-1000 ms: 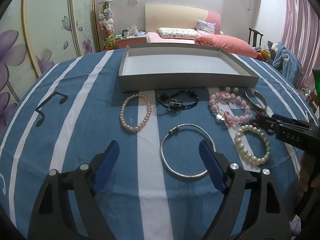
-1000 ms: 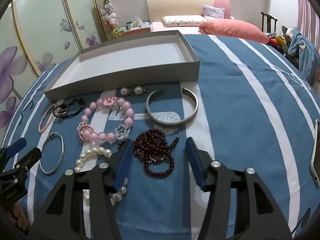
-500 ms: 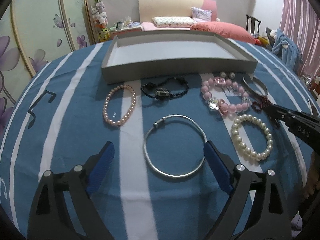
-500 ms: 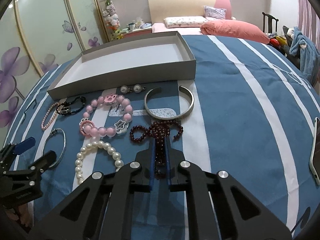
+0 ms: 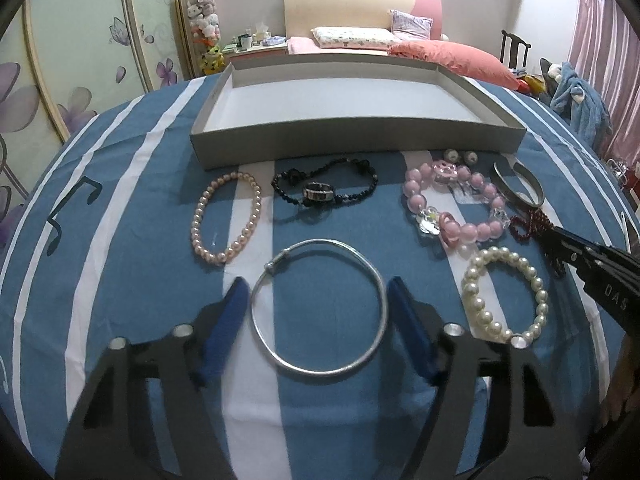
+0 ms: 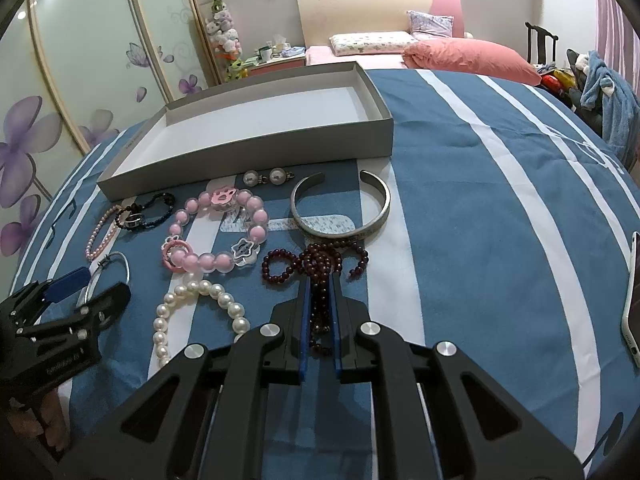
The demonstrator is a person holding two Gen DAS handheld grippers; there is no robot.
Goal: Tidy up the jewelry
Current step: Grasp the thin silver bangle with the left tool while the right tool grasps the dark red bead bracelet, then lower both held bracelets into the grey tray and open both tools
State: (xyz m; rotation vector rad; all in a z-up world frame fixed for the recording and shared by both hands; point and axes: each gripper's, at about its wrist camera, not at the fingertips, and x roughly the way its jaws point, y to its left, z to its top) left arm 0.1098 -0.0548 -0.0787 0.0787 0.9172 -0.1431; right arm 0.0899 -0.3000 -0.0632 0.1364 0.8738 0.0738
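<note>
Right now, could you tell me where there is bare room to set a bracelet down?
The grey tray has a bare floor. The blue cloth right of the silver cuff, out to the phone, is free too. It is crowded between the tray's front wall and the white pearl bracelet.

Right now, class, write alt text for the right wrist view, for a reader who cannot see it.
The right tool is shut on a dark red bead bracelet lying on a blue-and-white striped cloth. Around it lie a silver cuff, a pink bead bracelet and a white pearl bracelet, before an open grey box.
</note>
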